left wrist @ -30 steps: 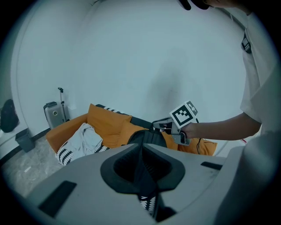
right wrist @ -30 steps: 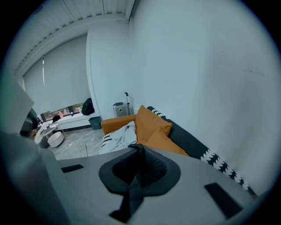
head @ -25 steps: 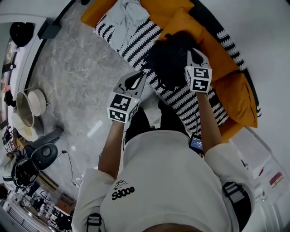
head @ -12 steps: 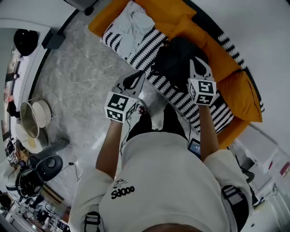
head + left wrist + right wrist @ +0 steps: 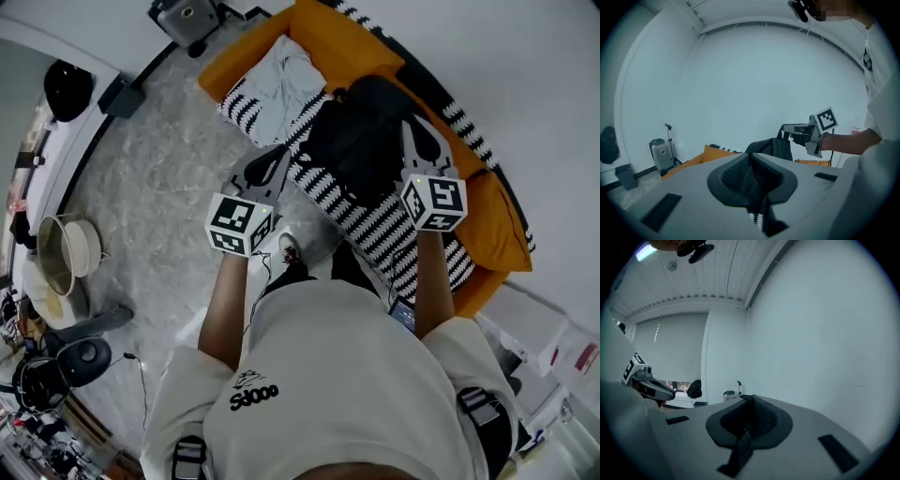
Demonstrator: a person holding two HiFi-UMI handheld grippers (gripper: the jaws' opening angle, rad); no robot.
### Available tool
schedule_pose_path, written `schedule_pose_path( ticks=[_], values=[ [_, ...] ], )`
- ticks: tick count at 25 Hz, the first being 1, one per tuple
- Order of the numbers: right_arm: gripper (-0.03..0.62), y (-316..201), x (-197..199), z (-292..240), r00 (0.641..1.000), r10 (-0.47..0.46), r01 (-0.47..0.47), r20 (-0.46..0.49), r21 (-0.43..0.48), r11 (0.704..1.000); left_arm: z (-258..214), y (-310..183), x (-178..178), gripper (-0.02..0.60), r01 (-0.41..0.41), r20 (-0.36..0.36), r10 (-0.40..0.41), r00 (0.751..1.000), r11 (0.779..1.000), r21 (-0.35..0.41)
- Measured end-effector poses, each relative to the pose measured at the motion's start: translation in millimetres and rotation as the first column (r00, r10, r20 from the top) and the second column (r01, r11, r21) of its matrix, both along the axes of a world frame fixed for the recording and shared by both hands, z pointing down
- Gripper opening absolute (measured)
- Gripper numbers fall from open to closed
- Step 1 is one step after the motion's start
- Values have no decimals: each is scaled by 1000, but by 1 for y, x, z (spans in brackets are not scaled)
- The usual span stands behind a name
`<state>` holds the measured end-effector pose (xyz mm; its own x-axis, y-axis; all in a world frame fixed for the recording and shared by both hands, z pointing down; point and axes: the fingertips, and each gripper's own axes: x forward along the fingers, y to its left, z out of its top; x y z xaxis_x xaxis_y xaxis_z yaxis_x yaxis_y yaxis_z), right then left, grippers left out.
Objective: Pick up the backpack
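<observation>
Black backpack [image 5: 361, 141] hangs between your tongs. Your left gripper [image 5: 279, 157] and right gripper [image 5: 415, 131] are each clamped on one of its straps, with your forearms stretched forward and nearly level. Beneath them lie a striped blanket [image 5: 375, 220] and orange cushions [image 5: 328, 42]. A grey suitcase [image 5: 187, 14] stands beyond your left tongs.

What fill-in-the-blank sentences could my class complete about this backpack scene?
1. The backpack is ____ in colour.
2. The right gripper has its jaws ____ on the backpack's strap.
3. Under the backpack lies a black-and-white ____ blanket.
4. The cushion beside the blanket is ____.
Missing words: black; shut; striped; orange.
</observation>
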<state>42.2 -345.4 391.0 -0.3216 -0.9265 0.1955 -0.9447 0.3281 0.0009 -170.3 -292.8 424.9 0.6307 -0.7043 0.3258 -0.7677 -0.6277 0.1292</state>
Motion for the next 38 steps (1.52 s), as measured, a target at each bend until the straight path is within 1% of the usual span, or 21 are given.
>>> schedule_pose_path(
  ticks=[6, 10, 13, 16, 21, 25, 28, 38],
  values=[
    [35, 2, -31, -75, 997, -66, 60, 42, 119, 991, -65, -9, -23, 40, 33, 1, -33, 999, 991, 133],
    [35, 9, -53, -125, 992, -118, 107, 48, 187, 976, -113, -6, -36, 40, 51, -20, -48, 999, 973, 224],
    [35, 18, -68, -158, 990, -138, 126, 36, 225, 966, -142, 0, -47, 40, 56, -38, -48, 998, 961, 270],
    [35, 22, -81, -184, 987, -157, 147, 16, 269, 952, -159, 1, -58, 40, 64, -47, -52, 998, 948, 311],
    [35, 40, -92, -210, 982, -189, 175, 18, 297, 939, -168, 14, -69, 40, 74, -62, -56, 996, 941, 330],
    [35, 42, -106, -223, 976, -219, 205, 20, 282, 937, -180, 13, -79, 40, 83, -80, -59, 995, 934, 348],
    [35, 40, -105, -222, 972, -233, 217, 27, 266, 939, -184, 11, -78, 40, 87, -83, -61, 995, 929, 359],
    [35, 54, -105, -226, 967, -251, 232, 35, 279, 932, -178, 18, -76, 40, 85, -90, -56, 994, 932, 354]
  ],
)
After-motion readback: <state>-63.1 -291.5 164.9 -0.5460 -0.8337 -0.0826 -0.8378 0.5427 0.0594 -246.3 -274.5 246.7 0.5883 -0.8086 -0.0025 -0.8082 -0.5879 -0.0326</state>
